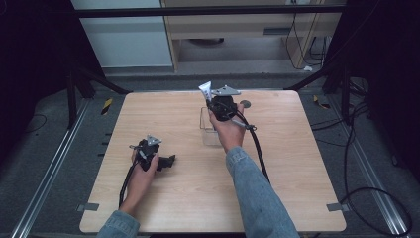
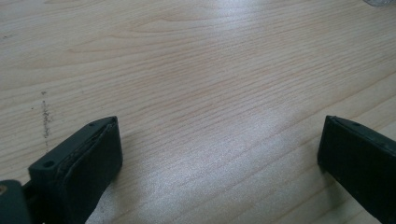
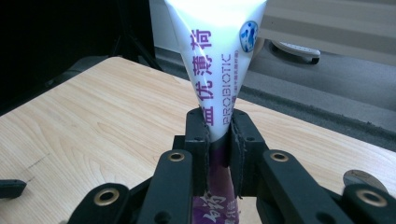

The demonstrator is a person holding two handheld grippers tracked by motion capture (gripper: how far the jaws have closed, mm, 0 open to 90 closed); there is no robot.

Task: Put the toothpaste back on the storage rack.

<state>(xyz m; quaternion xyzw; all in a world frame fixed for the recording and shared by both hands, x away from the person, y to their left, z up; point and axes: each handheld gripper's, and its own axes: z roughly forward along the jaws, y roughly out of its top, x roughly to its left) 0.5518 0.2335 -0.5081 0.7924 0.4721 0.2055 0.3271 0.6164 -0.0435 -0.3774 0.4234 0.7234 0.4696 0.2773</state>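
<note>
On the pale, wood-grained square table (image 1: 163,208), toward its left near side, the person's left hand (image 1: 141,173) rests with the left gripper (image 1: 166,162) lying low on the board; in the left gripper view its two black jaws stand far apart at the bottom corners with nothing but bare wood between them, so it is wide open and holds nothing; a faint dark scuff mark (image 2: 45,116) shows on the wood to the left of them. Farther right, near the middle of the table toward its far edge, stands a clear, square-walled plastic container (image 1: 209,130); the right hand (image 1: 229,130), in a blue denim sleeve (image 1: 255,193), is over and just beside it, with the right gripper (image 1: 212,101) raised at its far side. That gripper is clamped tight on a white plastic tube with purple lettering and the word PROBIOTIC (image 3: 215,70); in the right gripper view the black pads pinch the tube where it narrows, its flat wide end fanning out beyond the jaws and its purple lower part running back between the fingers; in the high view the tube (image 1: 205,89) sticks up past the gripper above the far side of the container. Just right of the gripper a small round grey disc (image 1: 245,104) lies on the table.
</note>
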